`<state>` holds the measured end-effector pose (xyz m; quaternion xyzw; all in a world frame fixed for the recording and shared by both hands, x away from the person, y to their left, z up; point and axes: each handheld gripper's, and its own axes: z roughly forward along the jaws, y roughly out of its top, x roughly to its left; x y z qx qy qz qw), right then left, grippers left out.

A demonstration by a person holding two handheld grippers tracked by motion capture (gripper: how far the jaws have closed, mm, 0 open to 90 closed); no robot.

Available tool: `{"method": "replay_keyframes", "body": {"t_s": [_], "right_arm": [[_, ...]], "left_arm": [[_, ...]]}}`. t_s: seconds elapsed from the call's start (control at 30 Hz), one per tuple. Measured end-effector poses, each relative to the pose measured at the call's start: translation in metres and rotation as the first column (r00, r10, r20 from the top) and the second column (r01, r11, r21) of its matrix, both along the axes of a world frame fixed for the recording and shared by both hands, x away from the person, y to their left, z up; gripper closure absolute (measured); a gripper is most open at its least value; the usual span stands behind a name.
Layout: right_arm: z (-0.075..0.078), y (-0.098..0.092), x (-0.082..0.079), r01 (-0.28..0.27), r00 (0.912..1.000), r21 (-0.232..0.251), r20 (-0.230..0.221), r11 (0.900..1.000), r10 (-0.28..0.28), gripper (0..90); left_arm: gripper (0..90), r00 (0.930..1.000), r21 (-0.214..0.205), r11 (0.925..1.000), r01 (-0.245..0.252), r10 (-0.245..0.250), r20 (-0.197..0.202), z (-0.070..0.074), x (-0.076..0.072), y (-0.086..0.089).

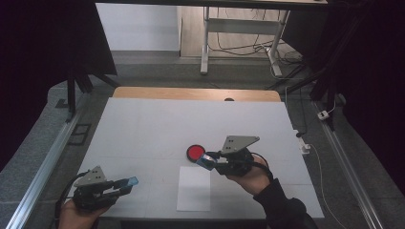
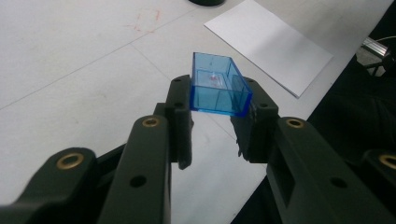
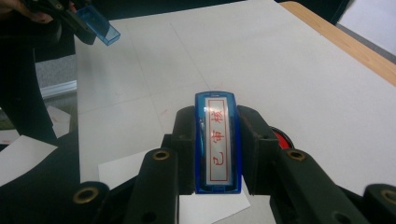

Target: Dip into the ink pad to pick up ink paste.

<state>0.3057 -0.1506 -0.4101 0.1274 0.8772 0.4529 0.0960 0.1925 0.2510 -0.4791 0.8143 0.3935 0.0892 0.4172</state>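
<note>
My left gripper (image 1: 125,185) at the table's near left corner is shut on a clear blue stamp cap (image 2: 218,84), an open box with its hollow side facing up; the cap (image 3: 98,24) also appears far off in the right gripper view. My right gripper (image 1: 208,160) is shut on a blue stamp (image 3: 218,141), whose white face carries red characters in a red frame. It hovers just right of a red ink pad (image 1: 195,152) in a black round case, above a white sheet of paper (image 1: 194,188).
The white table top (image 1: 157,129) has a wooden strip (image 1: 196,93) along its far edge. Metal rails run down both sides of the table. A desk frame with cables stands on the floor beyond.
</note>
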Motion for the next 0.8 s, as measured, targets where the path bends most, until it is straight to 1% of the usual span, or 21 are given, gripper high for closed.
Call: {"method": "replay_keyframes", "body": {"t_s": [0.17, 0.4, 0.57, 0.67, 0.7, 0.8], "right_arm": [[-0.004, 0.002, 0.006, 0.018, 0.9997, -0.004, -0.018, 0.9998, -0.018, 70.4], [-0.007, 0.008, 0.011, 0.037, 0.9992, -0.012, -0.01, 0.9992, -0.037, 70.4], [-0.008, 0.012, 0.017, 0.044, 0.999, -0.02, -0.002, 0.9988, -0.045, 70.4], [-0.01, 0.015, 0.02, 0.046, 0.9989, -0.021, -0.002, 0.9987, -0.046, 70.4], [-0.01, 0.016, 0.022, 0.044, 0.999, -0.028, 0.0, 0.9986, -0.044, 70.4], [-0.012, 0.019, 0.026, 0.052, 0.9986, -0.031, -0.002, 0.9982, -0.052, 70.4]], "left_arm": [[68.2, 1.0, -0.006, 1.0, 0.002, -0.002, -0.005, 0.0, 0.0, 0.001], [68.3, 0.9999, -0.001, 0.9999, 0.01, -0.01, -0.007, 0.0, 0.0, 0.0], [68.3, 0.9999, 0.004, 0.9999, 0.01, -0.01, 0.0, 0.0, -0.001, 0.0], [68.2, 1.0, 0.013, 0.9999, 0.006, -0.006, 0.005, 0.0, -0.002, 0.0], [68.3, 1.0, 0.014, 0.9999, 0.003, -0.003, 0.005, 0.0, -0.002, 0.0], [68.2, 1.0, 0.005, 1.0, -0.006, 0.006, 0.005, 0.0, -0.003, 0.002]]}}
